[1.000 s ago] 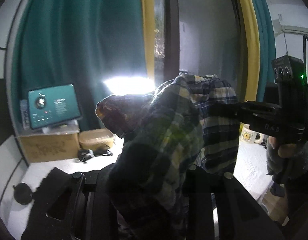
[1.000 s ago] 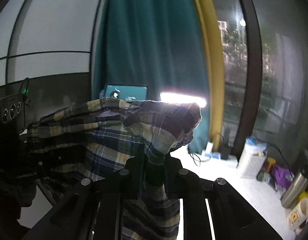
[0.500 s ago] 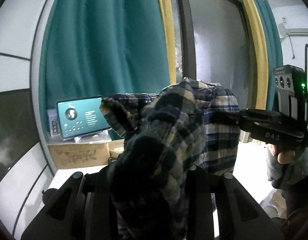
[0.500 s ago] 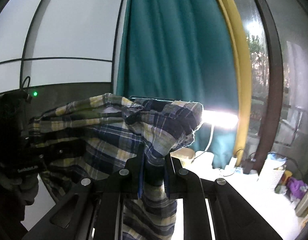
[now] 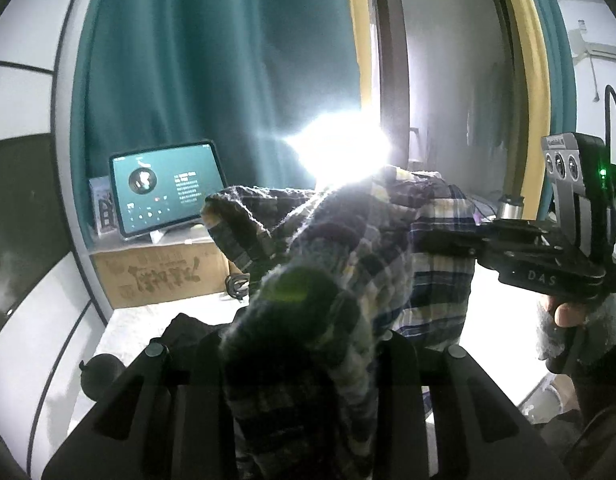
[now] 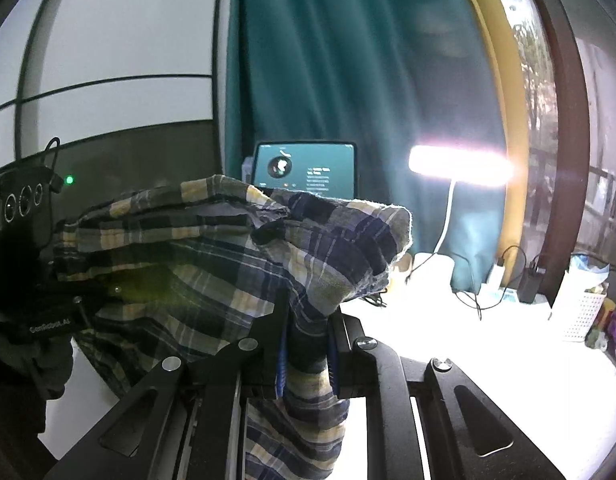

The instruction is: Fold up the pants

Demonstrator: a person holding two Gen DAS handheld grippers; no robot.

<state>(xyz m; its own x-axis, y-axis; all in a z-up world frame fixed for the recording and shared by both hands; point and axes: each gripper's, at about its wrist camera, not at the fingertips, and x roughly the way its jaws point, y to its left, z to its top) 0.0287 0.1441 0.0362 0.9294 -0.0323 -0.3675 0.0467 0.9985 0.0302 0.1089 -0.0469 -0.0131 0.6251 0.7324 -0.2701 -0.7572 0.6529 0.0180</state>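
The plaid pants [image 5: 348,280] hang in the air between my two grippers, held up above the white table [image 6: 448,332]. My left gripper [image 5: 303,344] is shut on a bunched edge of the pants, which covers its fingertips. My right gripper [image 6: 305,332] is shut on the other edge of the pants [image 6: 227,252], and cloth drapes down between its fingers. In the left wrist view the right gripper [image 5: 428,236] shows at the right, held by a hand. In the right wrist view the left gripper [image 6: 79,292] shows at the far left.
A tablet [image 5: 163,188] stands on a cardboard box [image 5: 163,276] against the teal curtain [image 5: 211,60]. A bright lamp bar [image 6: 460,166] glares at the back. Cables, a charger [image 6: 530,284] and a white basket [image 6: 584,312] sit on the table's right side.
Both grippers have lowered and tilted with the pants still held between them. The lamp glare has come back into the left wrist view, and the table shows more.
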